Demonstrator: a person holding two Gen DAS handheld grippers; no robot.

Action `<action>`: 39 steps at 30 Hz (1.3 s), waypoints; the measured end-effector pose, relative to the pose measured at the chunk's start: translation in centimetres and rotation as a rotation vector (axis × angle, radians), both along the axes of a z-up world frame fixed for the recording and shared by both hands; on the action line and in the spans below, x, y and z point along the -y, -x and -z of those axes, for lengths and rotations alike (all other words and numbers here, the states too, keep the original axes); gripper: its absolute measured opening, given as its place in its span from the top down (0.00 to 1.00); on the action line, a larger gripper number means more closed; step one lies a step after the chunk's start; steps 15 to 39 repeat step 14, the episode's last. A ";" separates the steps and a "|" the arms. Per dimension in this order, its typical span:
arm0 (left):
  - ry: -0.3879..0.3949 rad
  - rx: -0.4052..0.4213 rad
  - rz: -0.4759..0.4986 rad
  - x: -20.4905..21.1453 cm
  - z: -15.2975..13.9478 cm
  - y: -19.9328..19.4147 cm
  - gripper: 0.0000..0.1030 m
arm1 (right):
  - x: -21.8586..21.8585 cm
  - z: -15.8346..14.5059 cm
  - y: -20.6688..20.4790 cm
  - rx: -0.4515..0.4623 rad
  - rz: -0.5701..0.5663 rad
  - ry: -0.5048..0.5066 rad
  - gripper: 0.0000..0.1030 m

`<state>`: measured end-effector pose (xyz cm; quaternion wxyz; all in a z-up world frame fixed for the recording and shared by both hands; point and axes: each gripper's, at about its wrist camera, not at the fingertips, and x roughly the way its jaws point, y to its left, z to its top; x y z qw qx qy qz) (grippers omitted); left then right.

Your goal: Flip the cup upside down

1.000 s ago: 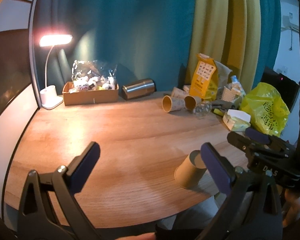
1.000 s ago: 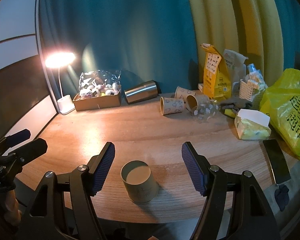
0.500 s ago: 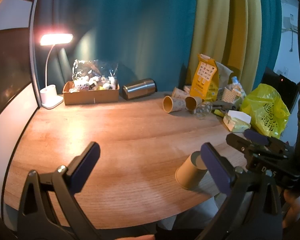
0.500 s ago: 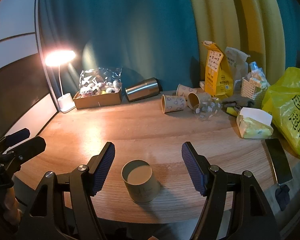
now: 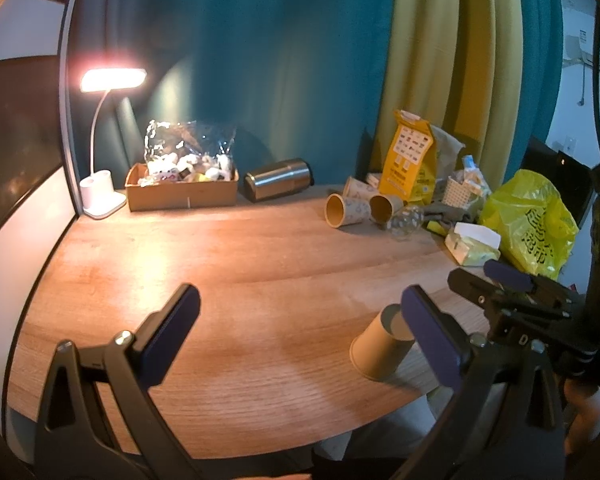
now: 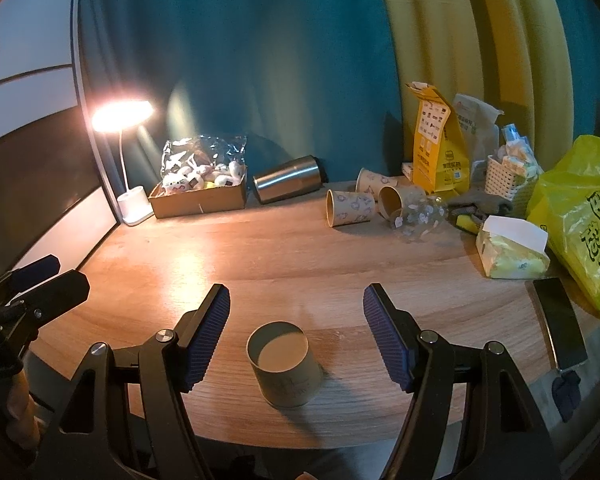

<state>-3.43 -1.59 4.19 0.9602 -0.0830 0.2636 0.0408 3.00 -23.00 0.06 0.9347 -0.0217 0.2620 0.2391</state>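
**Paper cup sits mouth-down near the table's front edge, both grippers spread wide and empty**

Starting at the far left, at about ten o'clock on the wooden table (image 6: 300, 248), a white desk lamp (image 6: 122, 114) is lit, throwing a warm patch across the wood. Just beside it stands a cardboard box (image 6: 198, 200) with a crinkled clear bag of small wrapped items on top. Next along, near eleven o'clock, a steel tumbler (image 6: 288, 184) lies on its side against the teal curtain.

In the left wrist view, the left gripper (image 5: 300, 328) hangs over bare wood with its jaws far apart, holding nothing. The same tool shows at the left edge of the right wrist view.

The cup (image 6: 284, 364) stands at six o'clock, close to the front edge, wide mouth down and flat base up. The right gripper (image 6: 296, 332) hovers over it with its jaws wide apart, one blue pad (image 6: 206, 336) on either side, neither touching the cup. From the left wrist camera the cup (image 5: 378, 350) appears at about four o'clock, partly behind that gripper's right finger.

Farther back, around one o'clock, several printed paper cups (image 6: 350, 208) lie tipped over, with a clear glass item (image 6: 420, 216) just beside them. A yellow paper pouch (image 6: 438, 148) stands behind. Towards two o'clock come a white woven basket (image 6: 508, 184), a tissue pack (image 6: 508, 252) and a yellow plastic bag (image 6: 584, 220). A dark phone (image 6: 560, 322) lies flat at three o'clock.
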 end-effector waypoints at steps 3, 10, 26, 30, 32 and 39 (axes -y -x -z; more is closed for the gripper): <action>0.001 -0.001 -0.005 0.0 0.0 0.0 0.01 | 0.0 0.0 0.0 0.000 -0.003 0.001 0.30; -0.009 0.000 0.001 0.1 0.1 0.2 0.01 | -0.4 0.1 -0.1 -0.009 -0.005 0.009 0.30; -0.004 0.004 0.012 -0.1 0.2 0.2 0.01 | -0.8 0.4 -0.2 -0.018 -0.010 0.015 0.30; -0.004 0.004 0.012 -0.1 0.2 0.2 0.01 | -0.8 0.4 -0.2 -0.018 -0.010 0.015 0.30; -0.004 0.004 0.012 -0.1 0.2 0.2 0.01 | -0.8 0.4 -0.2 -0.018 -0.010 0.015 0.30; -0.004 0.004 0.012 -0.1 0.2 0.2 0.01 | -0.8 0.4 -0.2 -0.018 -0.010 0.015 0.30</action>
